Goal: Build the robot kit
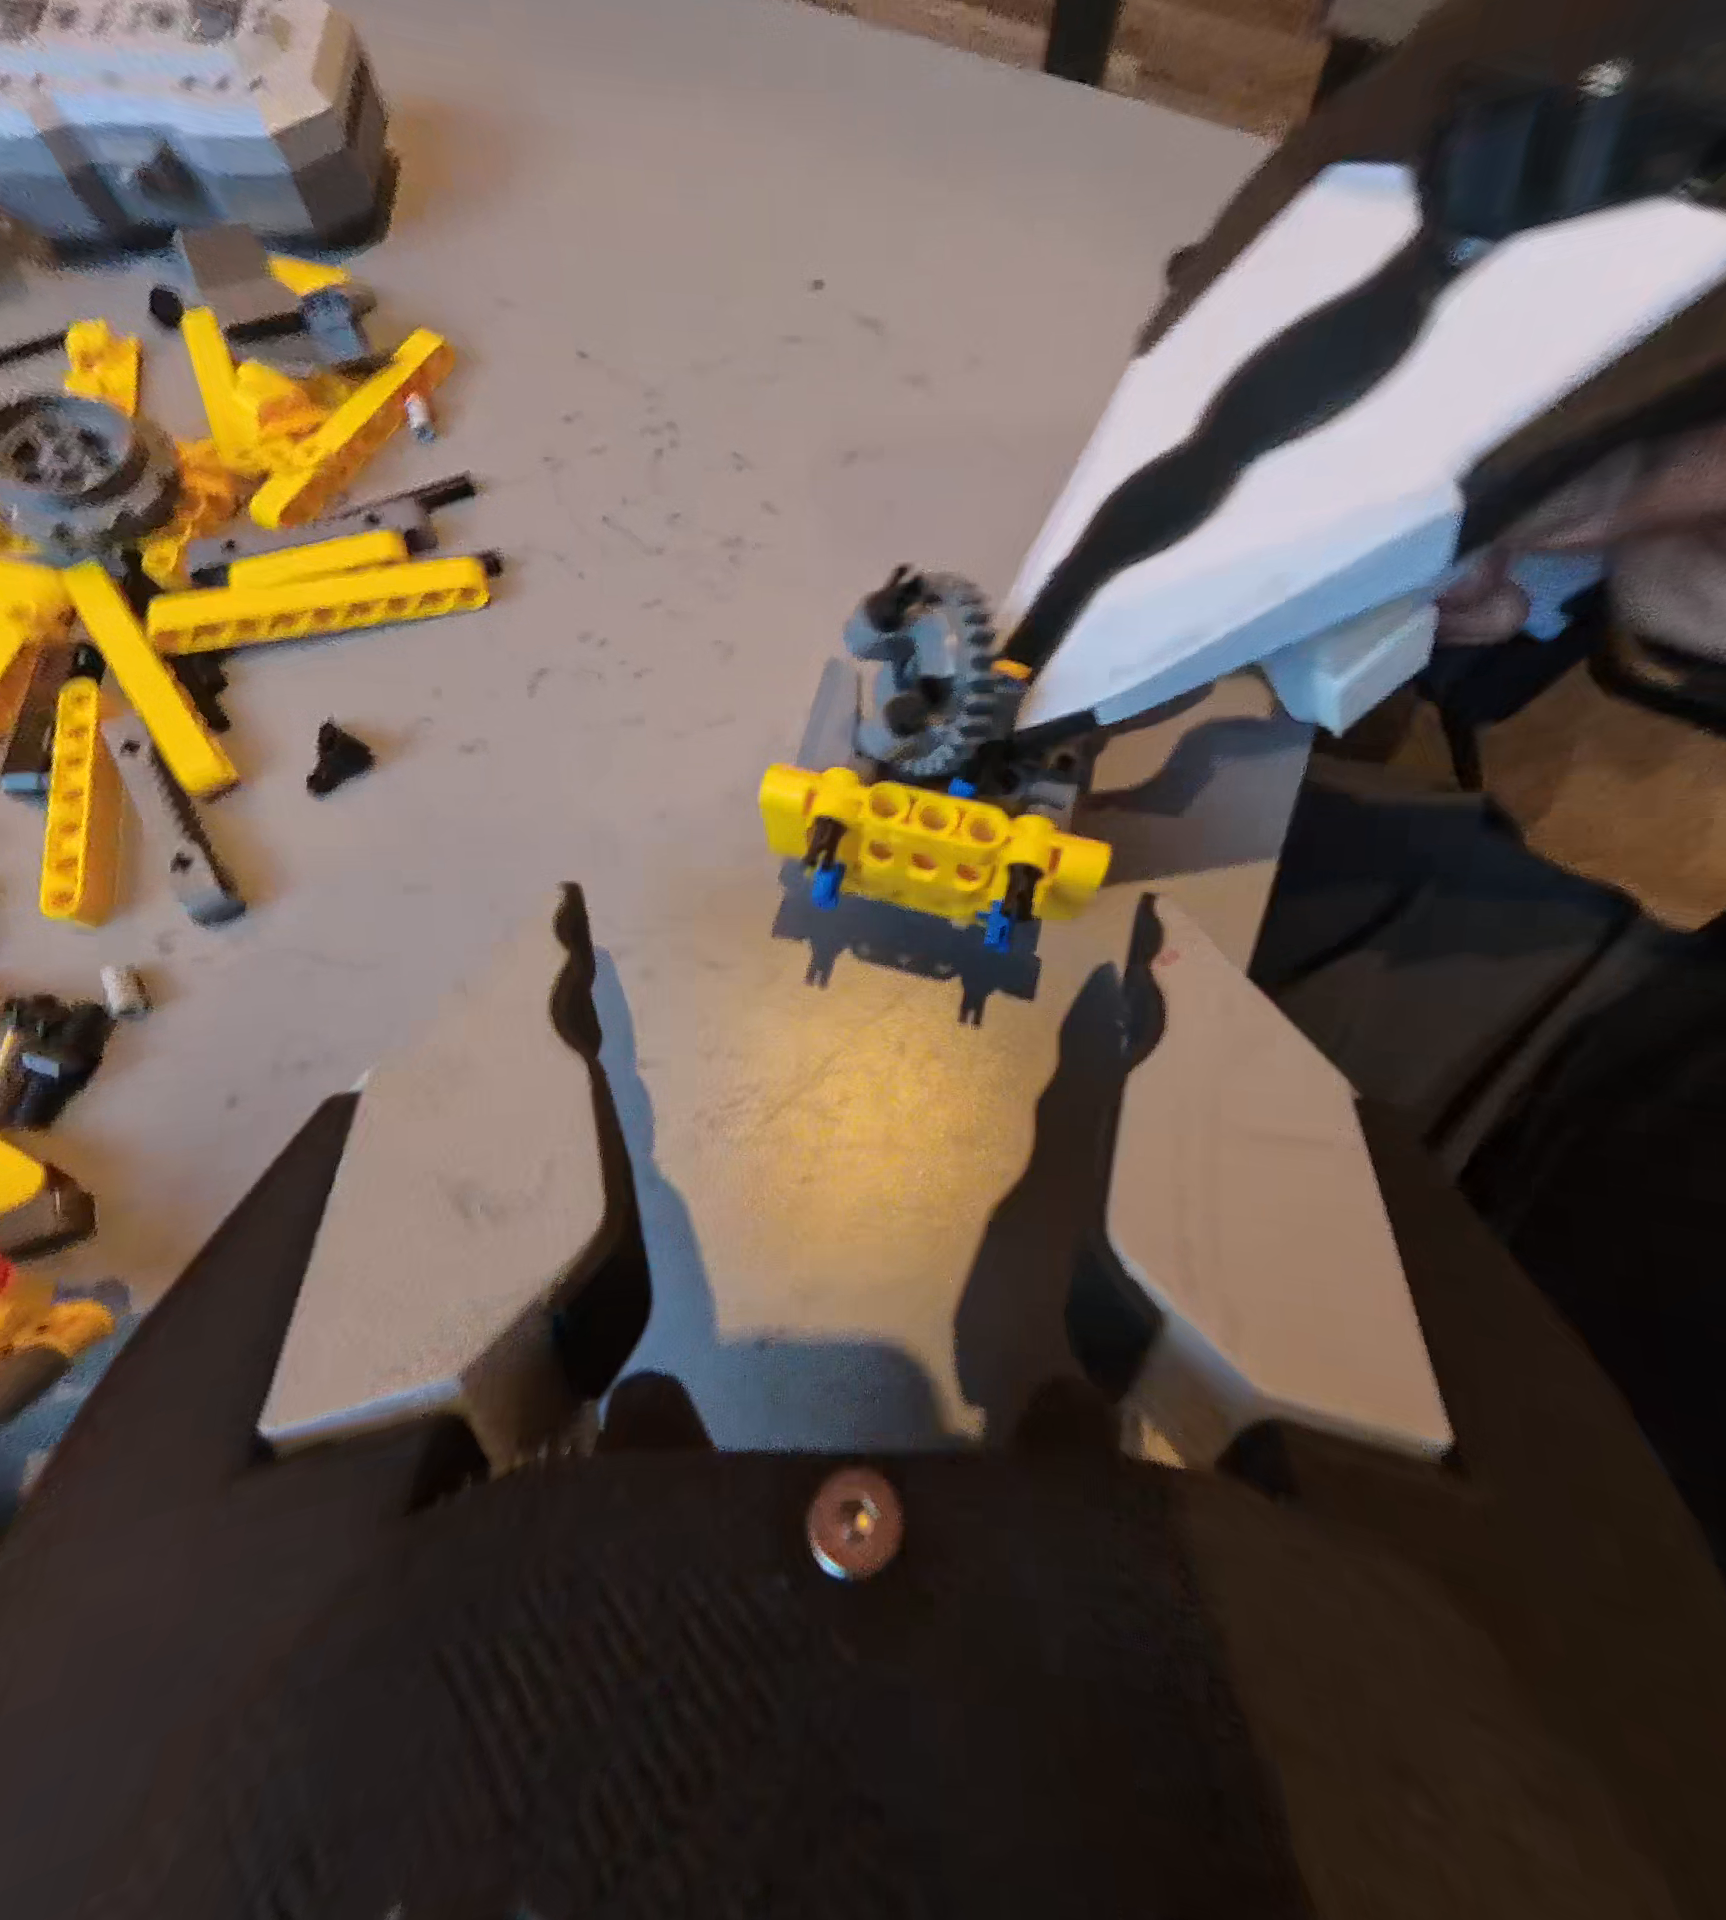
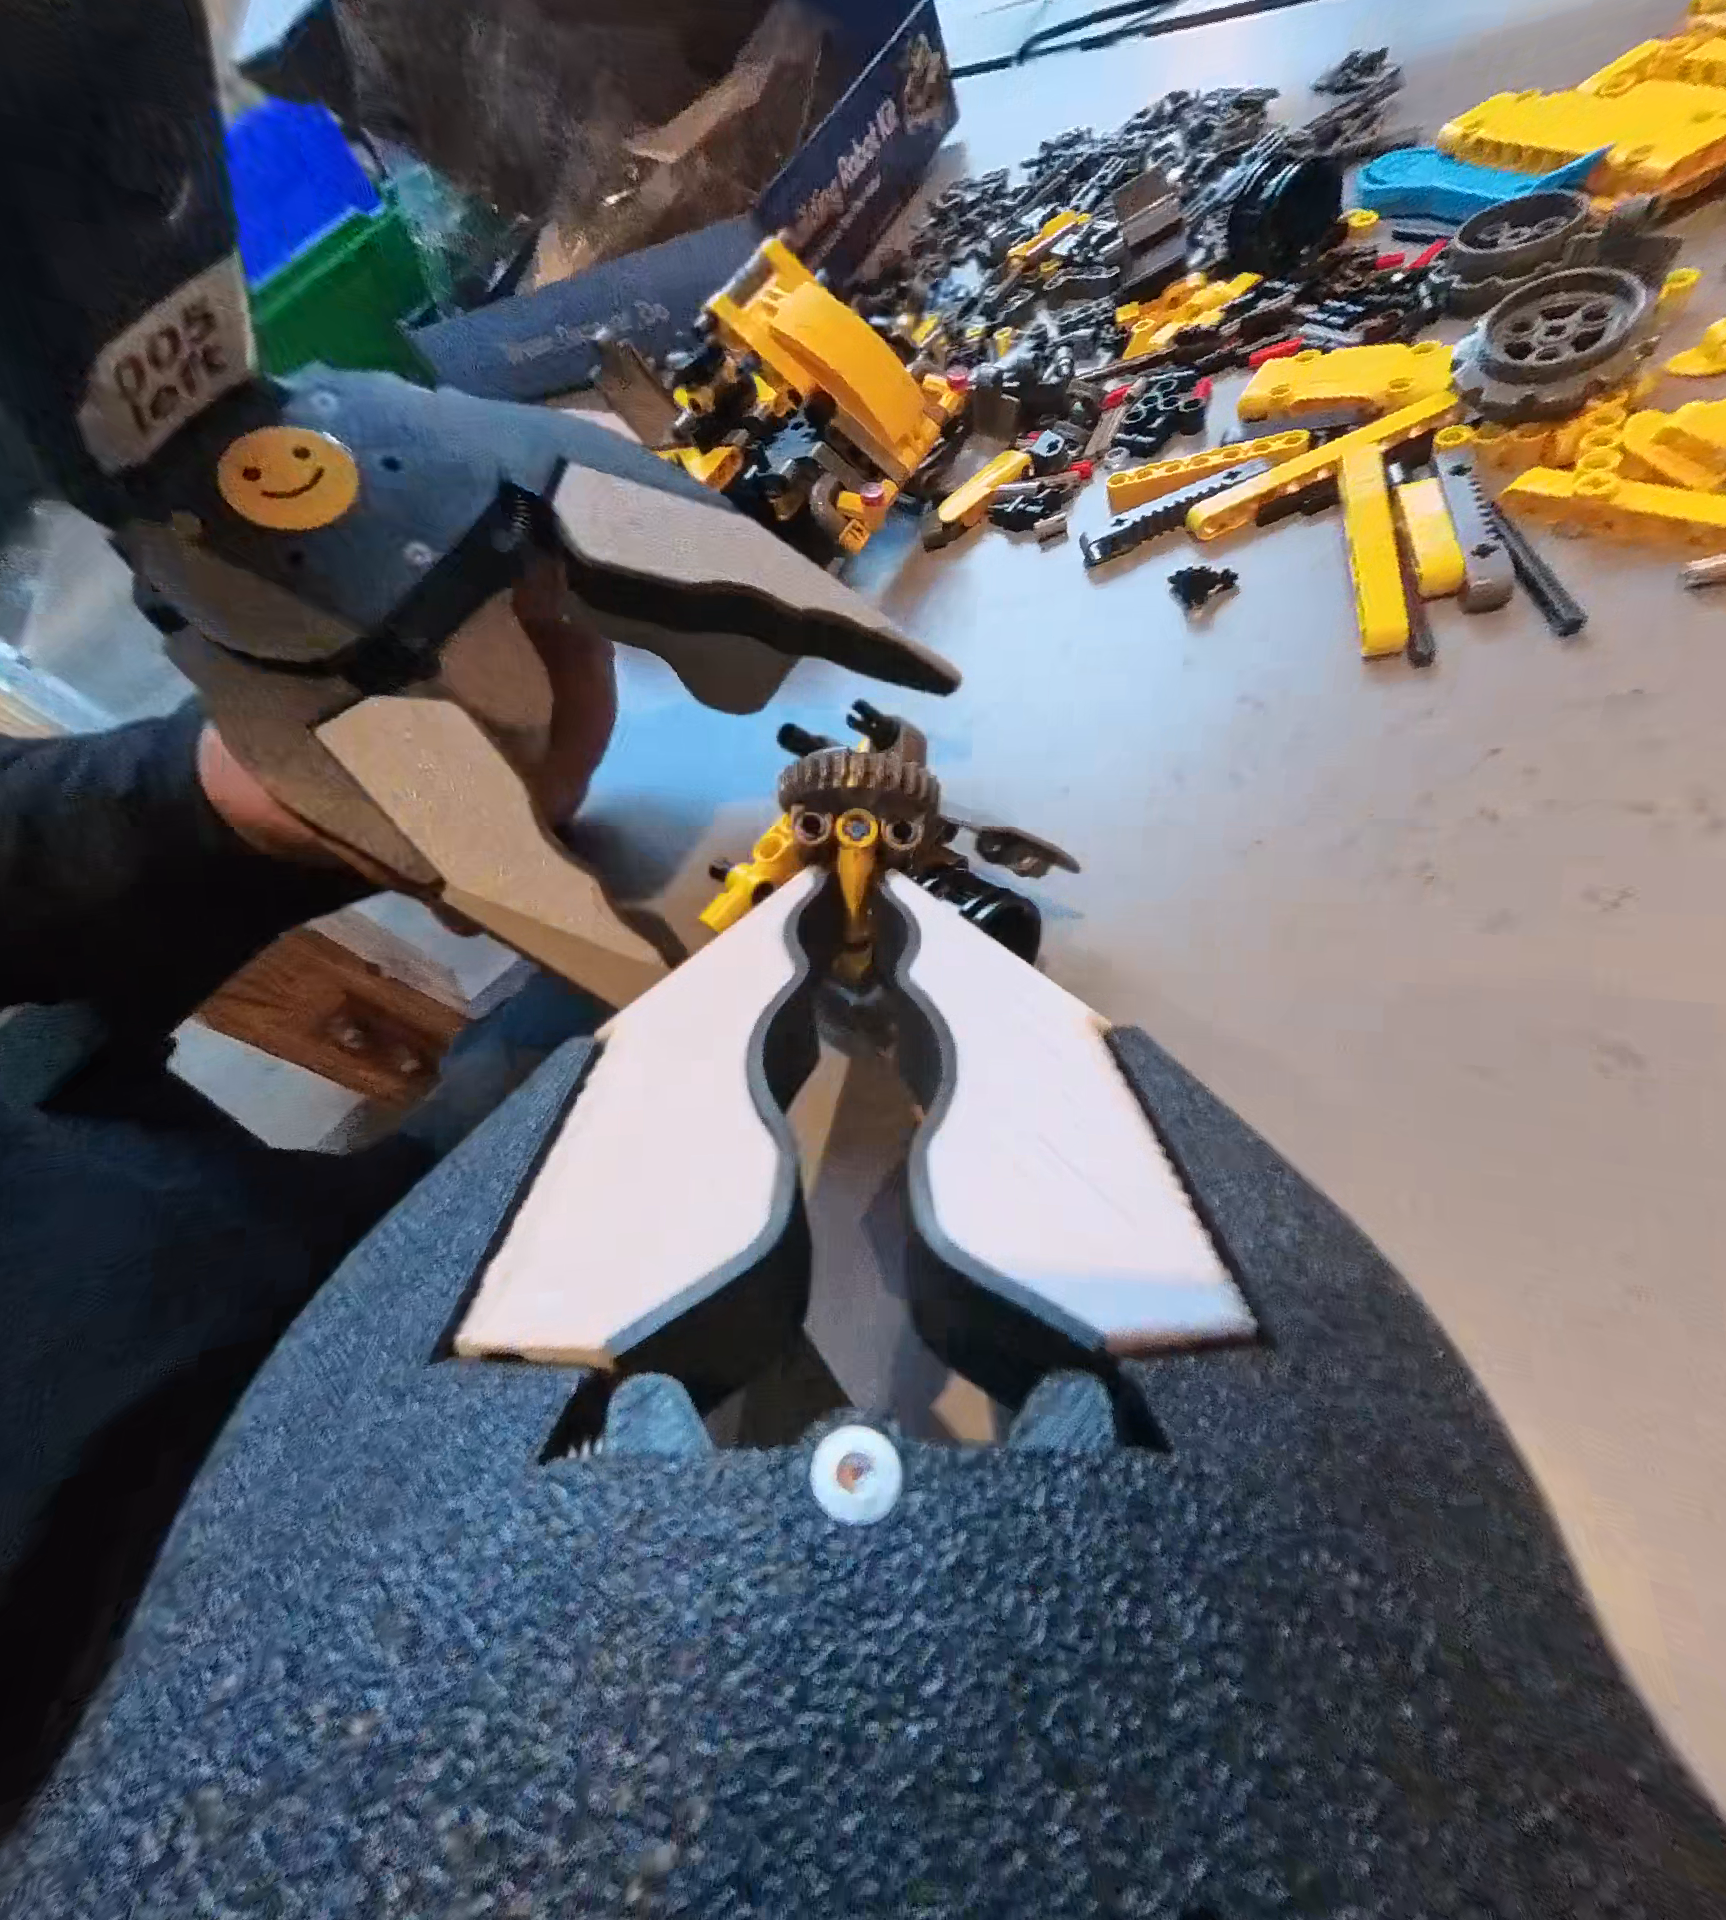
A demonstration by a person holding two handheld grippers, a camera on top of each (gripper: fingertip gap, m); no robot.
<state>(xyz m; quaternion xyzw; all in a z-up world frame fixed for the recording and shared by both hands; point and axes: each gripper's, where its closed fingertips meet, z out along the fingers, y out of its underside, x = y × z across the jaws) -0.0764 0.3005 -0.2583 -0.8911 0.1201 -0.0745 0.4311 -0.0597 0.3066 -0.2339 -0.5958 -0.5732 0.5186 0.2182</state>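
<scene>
Small brick assembly pinched near the bench edge

Bench (image 1: 838, 312), grey and scuffed, is the largest surface; its right edge runs close beside the small assembly, and beyond it the floor is dark. Between the assembly and the loose parts there is a wide bare strip of bench.

The pile of loose parts (image 1: 163, 582), yellow beams, grey wheels and black pins, fills the left side, well apart from the assembly.

The left gripper (image 1: 859, 925) hovers just before the assembly, its fingers (image 1: 485, 1143) spread wide and holding nothing. In the right wrist view it comes from the left, tilted downward, with a person's hand (image 2: 246, 790) behind it.

The right gripper (image 2: 854, 883) reaches in low from the bench edge, its fingers (image 2: 651, 1164) pressed nearly together and pinching a yellow piece of the small assembly (image 1: 932, 790).

The assembly stands on the bench, a grey gear (image 2: 859, 784) on top of a yellow frame (image 1: 932, 842).
</scene>
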